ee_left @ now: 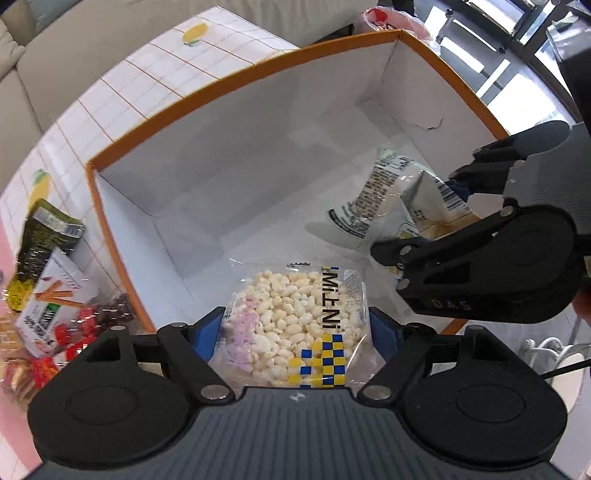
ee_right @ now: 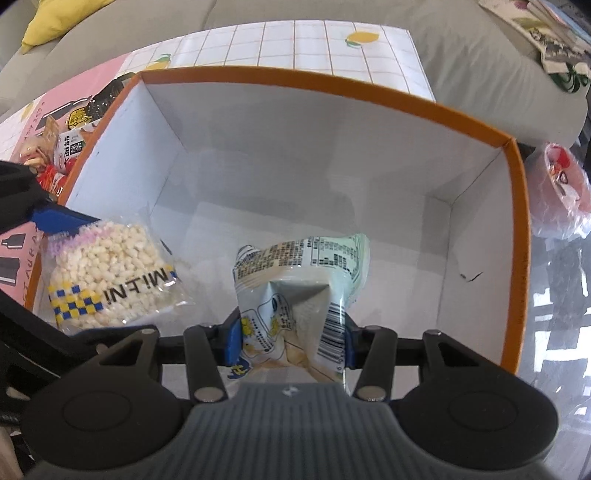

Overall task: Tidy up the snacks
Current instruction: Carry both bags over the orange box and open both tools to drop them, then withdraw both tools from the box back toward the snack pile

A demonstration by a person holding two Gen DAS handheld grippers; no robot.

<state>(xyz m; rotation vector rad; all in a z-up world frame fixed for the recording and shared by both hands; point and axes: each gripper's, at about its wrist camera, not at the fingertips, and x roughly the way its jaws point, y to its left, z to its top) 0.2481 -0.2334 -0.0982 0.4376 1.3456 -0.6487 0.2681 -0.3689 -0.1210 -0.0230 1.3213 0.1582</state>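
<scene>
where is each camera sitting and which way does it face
Left wrist: on the left tool, looking steeply down into the box; it grips the puffed rice bag, right tool at right.
Right wrist: on the right tool, looking down into the box; it grips the pale snack bag.
Shared: box, both bags.

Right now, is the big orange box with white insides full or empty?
Nearly empty. The orange-rimmed box shows bare white floor; only two gripper-held snack packets hang inside it.

Grid-patterned tablecloth [ee_right: 314, 40] with lemon prints, beige sofa [ee_left: 55, 48], yellow cushion [ee_right: 55, 22], pink-and-white plastic bag [ee_right: 561, 192]
</scene>
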